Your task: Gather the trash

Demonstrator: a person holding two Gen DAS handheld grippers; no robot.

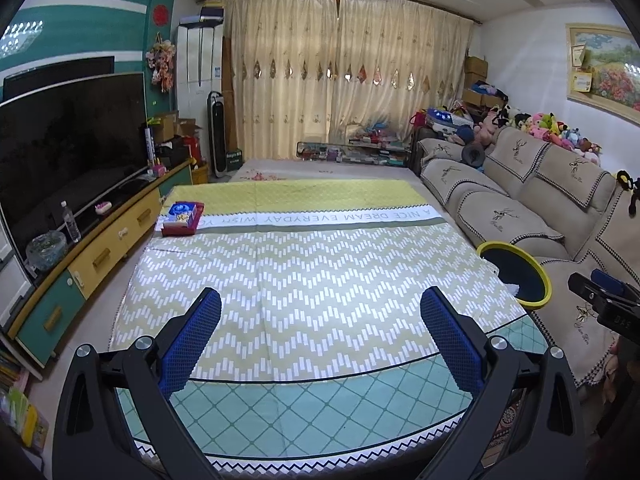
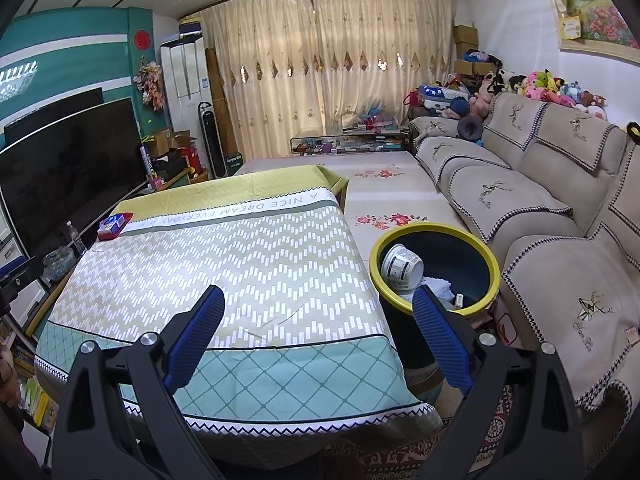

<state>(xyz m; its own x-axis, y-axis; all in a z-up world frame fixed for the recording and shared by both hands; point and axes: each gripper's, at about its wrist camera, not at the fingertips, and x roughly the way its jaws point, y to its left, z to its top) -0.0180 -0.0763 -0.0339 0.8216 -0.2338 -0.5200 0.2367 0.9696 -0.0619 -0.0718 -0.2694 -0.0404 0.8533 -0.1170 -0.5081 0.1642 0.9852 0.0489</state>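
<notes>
L claw (image 1: 320, 320) wide open, empty, over table (image 1: 304, 264) near edge | R claw (image 2: 318, 320) wide open, empty, near table's right edge | bin (image 2: 490, 258) beside right edge, holds cup (image 2: 402, 266) + tissue | only item left: red box (image 1: 182, 220) far-left corner | next, est.: L reaches across, pinch box by narrow sides, keep level so contents stay in.

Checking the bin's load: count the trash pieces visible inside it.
3: a white cup lying on its side against the trash bin's left wall, crumpled white paper at the bottom, and a small packet beside it. More may be hidden underneath.
</notes>
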